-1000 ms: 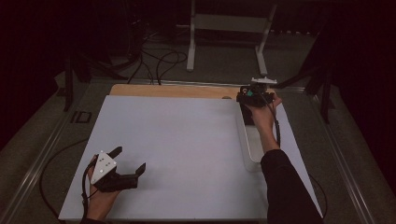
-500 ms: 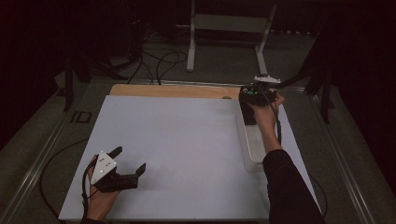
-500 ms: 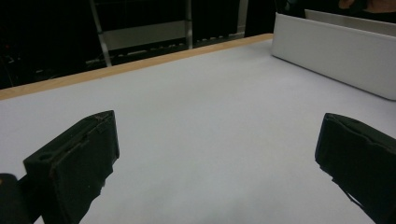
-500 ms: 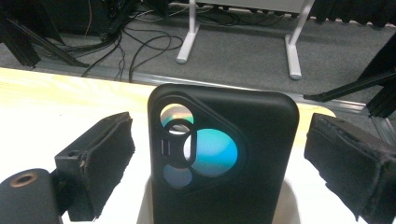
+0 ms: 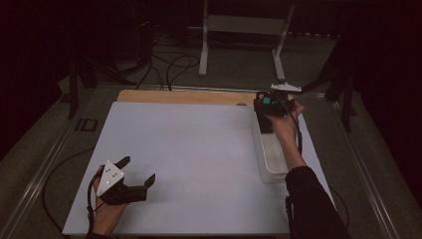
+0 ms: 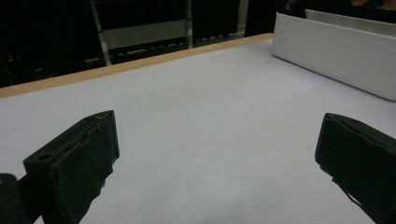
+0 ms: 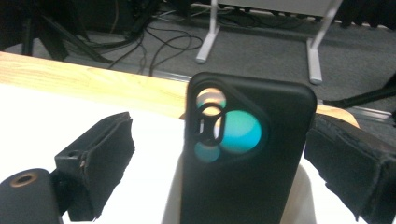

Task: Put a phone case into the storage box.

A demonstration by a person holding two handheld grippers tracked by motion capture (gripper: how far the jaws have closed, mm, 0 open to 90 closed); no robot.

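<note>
Right gripper (image 7: 219, 154) at the far right, over the white bin (image 5: 271, 162), has its jaws spread around a black phone case (image 7: 245, 154) without clearly touching, so it could drop; left gripper (image 5: 135, 175) rests spread near left.

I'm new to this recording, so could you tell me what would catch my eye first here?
The black phone case with a teal spot showing through its camera cutout stands upright between the jaws of the right gripper, at the far end of the white tray on the table's right side. The left gripper, jaws wide apart, rests on the bare white board near the front left corner.
</note>
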